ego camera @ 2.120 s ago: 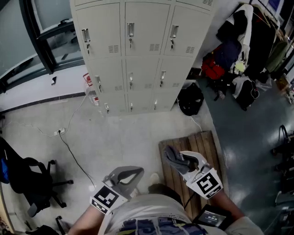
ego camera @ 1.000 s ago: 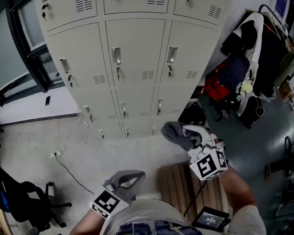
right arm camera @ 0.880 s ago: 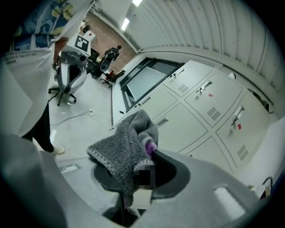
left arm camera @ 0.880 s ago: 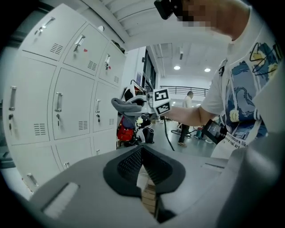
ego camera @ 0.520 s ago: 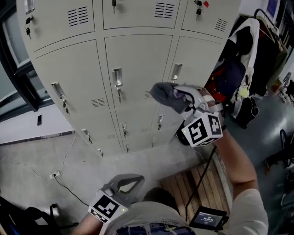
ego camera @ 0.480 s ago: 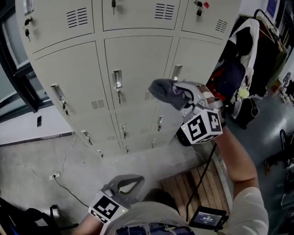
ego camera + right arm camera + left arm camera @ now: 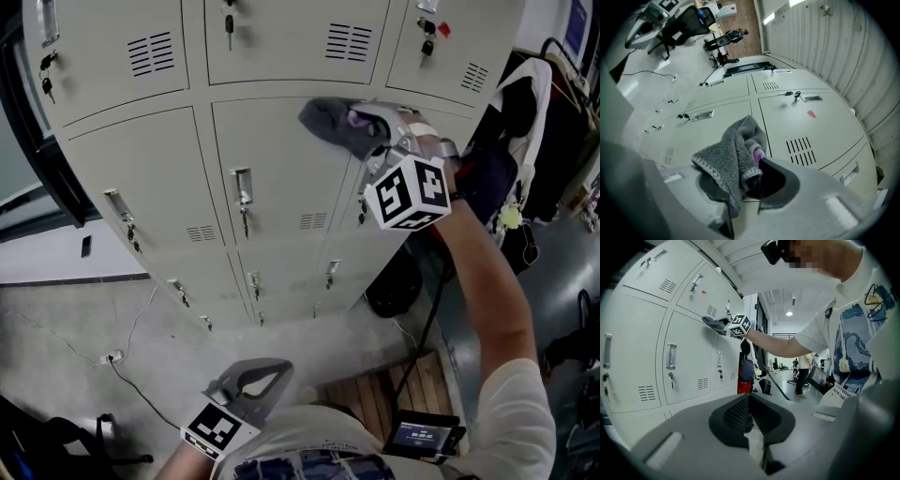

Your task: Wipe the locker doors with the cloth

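At the locker doors (image 7: 281, 197), your right hand-held gripper (image 7: 367, 131) is held high, its jaws pinching the cloth (image 7: 330, 122). The cloth is grey and fleecy, bunched into loose folds, with a stitched edge and a purple patch showing at the pinch. It sits at the upper edge of a centre door, below a vent grille (image 7: 349, 41). Your left hand-held gripper (image 7: 258, 377) hangs low, well apart from the lockers, jaws pressed together with nothing between them.

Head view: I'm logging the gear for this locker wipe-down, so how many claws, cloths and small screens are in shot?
claws: 2, the left claw and the right claw
cloth: 1
screen: 1
Total: 4
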Demonstrator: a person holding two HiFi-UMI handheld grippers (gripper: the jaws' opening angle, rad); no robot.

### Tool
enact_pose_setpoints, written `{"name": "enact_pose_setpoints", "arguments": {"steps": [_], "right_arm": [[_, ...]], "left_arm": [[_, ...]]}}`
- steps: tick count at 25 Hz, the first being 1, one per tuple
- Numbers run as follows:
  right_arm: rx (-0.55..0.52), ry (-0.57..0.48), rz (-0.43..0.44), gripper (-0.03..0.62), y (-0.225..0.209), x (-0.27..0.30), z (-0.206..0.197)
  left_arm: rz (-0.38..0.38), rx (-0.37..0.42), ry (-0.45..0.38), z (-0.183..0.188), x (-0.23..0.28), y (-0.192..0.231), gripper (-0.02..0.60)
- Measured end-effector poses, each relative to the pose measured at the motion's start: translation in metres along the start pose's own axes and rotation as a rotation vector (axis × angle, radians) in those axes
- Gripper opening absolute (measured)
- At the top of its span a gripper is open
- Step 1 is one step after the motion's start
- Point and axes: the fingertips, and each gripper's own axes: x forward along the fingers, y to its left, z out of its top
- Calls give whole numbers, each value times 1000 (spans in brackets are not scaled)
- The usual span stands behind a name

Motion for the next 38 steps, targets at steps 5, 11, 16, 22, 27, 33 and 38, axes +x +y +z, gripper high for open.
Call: {"name": "enact_pose_setpoints", "arguments": {"steps": [5, 11, 16, 22, 27, 33, 38], "right_arm": [[-60, 17, 14, 106, 12, 21, -16], [-50, 9, 32, 104, 45, 29, -25], [-52, 6, 101, 104, 97, 35, -29], [-63, 20, 165, 104, 155, 40, -34], [-50, 41, 237, 104, 203, 42, -40], [-42, 68, 306, 104, 250, 44, -48], [-43, 88, 354, 104, 283, 47, -54]], "left_arm": [[43, -20, 1, 2, 15, 6, 3], [73, -34, 13, 3, 29, 15, 3], [83, -34, 28, 2, 37, 20, 3], [88, -39, 37, 2, 43, 24, 3], [96, -47, 47, -1, 43, 27, 3], [111, -57, 61, -5, 40, 29, 3], [119, -60, 68, -7, 38, 30, 3]]}}
